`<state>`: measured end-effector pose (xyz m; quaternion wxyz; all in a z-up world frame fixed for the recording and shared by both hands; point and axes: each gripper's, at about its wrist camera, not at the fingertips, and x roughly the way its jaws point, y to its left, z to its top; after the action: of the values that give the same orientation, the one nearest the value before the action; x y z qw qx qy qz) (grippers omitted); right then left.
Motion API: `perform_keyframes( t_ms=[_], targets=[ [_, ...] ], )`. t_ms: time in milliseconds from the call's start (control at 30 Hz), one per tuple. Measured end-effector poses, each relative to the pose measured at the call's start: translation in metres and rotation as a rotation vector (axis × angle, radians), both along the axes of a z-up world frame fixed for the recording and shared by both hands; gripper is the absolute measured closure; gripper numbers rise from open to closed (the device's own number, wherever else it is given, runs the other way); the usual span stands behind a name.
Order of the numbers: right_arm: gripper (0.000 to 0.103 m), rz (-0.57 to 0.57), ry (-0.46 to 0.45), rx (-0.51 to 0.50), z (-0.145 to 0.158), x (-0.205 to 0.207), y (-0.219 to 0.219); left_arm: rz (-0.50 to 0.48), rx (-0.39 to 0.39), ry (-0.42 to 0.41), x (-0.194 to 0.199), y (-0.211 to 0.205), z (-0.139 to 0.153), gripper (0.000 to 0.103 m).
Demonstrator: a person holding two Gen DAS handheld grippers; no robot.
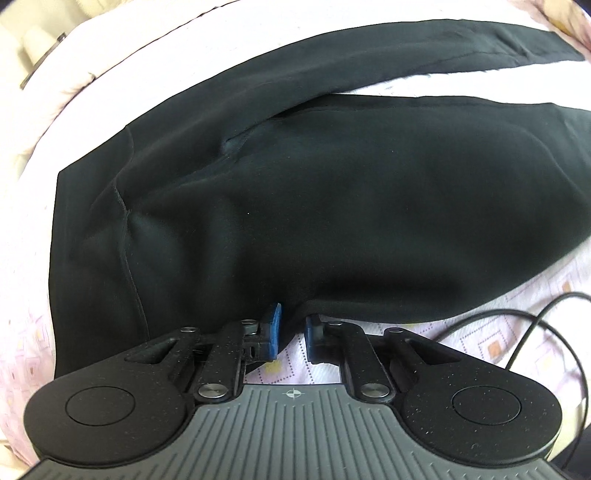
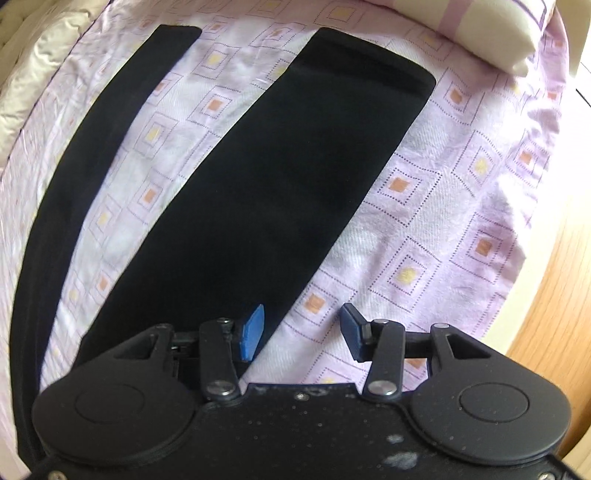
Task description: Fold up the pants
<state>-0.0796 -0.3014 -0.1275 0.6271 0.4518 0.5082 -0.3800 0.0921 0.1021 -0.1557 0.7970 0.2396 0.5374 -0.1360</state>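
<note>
Black pants point(image 1: 332, 206) lie spread flat on a pink patterned bedsheet point(image 1: 517, 332). The left wrist view shows the hip and waist part, with both legs running off to the upper right. My left gripper point(image 1: 293, 325) is at the near edge of the pants, its blue pads a narrow gap apart, with the fabric edge at the fingertips. The right wrist view shows the two legs point(image 2: 295, 177) apart, hems at the top. My right gripper point(image 2: 303, 325) is open, low over the right edge of the nearer leg; its left pad point(image 2: 253, 332) is over the fabric.
A black cable point(image 1: 535, 332) loops on the sheet at the right of the left wrist view. A folded pillow or cushion point(image 2: 491, 33) lies at the top right of the bed. The bed edge and a wooden floor point(image 2: 554, 295) are at the right.
</note>
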Motion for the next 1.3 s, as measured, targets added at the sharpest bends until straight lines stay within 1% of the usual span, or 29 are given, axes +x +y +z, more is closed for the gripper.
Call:
perform_keyframes(
  t_ms=[33, 100, 133, 167, 200, 300, 400, 433, 533, 600, 667, 767, 833, 900, 967, 1067, 1167, 1300],
  targets=[
    [0.052, -0.018, -0.036, 0.005, 0.000, -0.002, -0.002, 0.011, -0.009, 0.003, 0.002, 0.001, 0.002, 0.092],
    [0.059, -0.046, -0.127, 0.014, 0.002, -0.006, -0.007, 0.032, -0.029, 0.009, 0.007, 0.004, 0.006, 0.093],
    [0.091, -0.042, -0.163, 0.017, 0.003, -0.005, -0.009, 0.039, -0.043, 0.008, 0.006, 0.007, 0.009, 0.095],
    [0.097, -0.028, -0.170, 0.008, 0.006, -0.004, -0.009, 0.050, -0.056, 0.004, 0.006, 0.010, 0.013, 0.095],
    [0.099, -0.013, -0.181, -0.003, 0.011, -0.001, -0.010, 0.058, -0.066, -0.001, 0.005, 0.011, 0.017, 0.096],
    [0.099, 0.037, -0.235, -0.048, 0.036, 0.002, -0.011, 0.075, -0.095, -0.042, 0.003, 0.019, 0.034, 0.097],
    [0.099, 0.062, -0.256, -0.072, 0.066, 0.004, -0.009, 0.089, -0.117, -0.078, -0.003, 0.026, 0.059, 0.098],
    [0.100, 0.063, -0.248, -0.072, 0.076, 0.007, -0.008, 0.089, -0.121, -0.084, -0.006, 0.026, 0.066, 0.098],
    [0.100, 0.072, -0.207, -0.074, 0.092, 0.002, -0.009, 0.076, -0.124, -0.102, -0.011, 0.026, 0.086, 0.098],
    [0.100, 0.085, -0.206, -0.074, 0.101, 0.007, -0.006, 0.069, -0.128, -0.123, -0.010, 0.025, 0.108, 0.098],
    [0.100, 0.100, -0.227, -0.081, 0.113, 0.017, -0.005, 0.077, -0.152, -0.125, 0.003, 0.027, 0.126, 0.098],
    [0.099, 0.126, -0.265, -0.087, 0.124, 0.051, -0.009, 0.076, -0.168, -0.115, 0.039, 0.028, 0.142, 0.098],
    [0.099, 0.143, -0.282, -0.086, 0.122, 0.082, -0.015, 0.069, -0.163, -0.103, 0.069, 0.025, 0.143, 0.099],
    [0.099, 0.160, -0.278, -0.080, 0.113, 0.118, -0.021, 0.080, -0.163, -0.086, 0.102, 0.020, 0.128, 0.099],
    [0.099, 0.177, -0.268, -0.086, 0.097, 0.155, -0.028, 0.102, -0.163, -0.072, 0.135, 0.014, 0.117, 0.099],
    [0.099, 0.208, -0.242, -0.101, 0.076, 0.200, -0.032, 0.121, -0.127, -0.051, 0.169, 0.008, 0.092, 0.099],
    [0.099, 0.256, -0.196, -0.132, 0.055, 0.240, -0.032, 0.116, -0.072, -0.009, 0.198, -0.002, 0.065, 0.099],
    [0.099, 0.301, -0.135, -0.144, 0.034, 0.272, -0.035, 0.116, -0.029, 0.049, 0.210, -0.006, 0.043, 0.099]
  ],
)
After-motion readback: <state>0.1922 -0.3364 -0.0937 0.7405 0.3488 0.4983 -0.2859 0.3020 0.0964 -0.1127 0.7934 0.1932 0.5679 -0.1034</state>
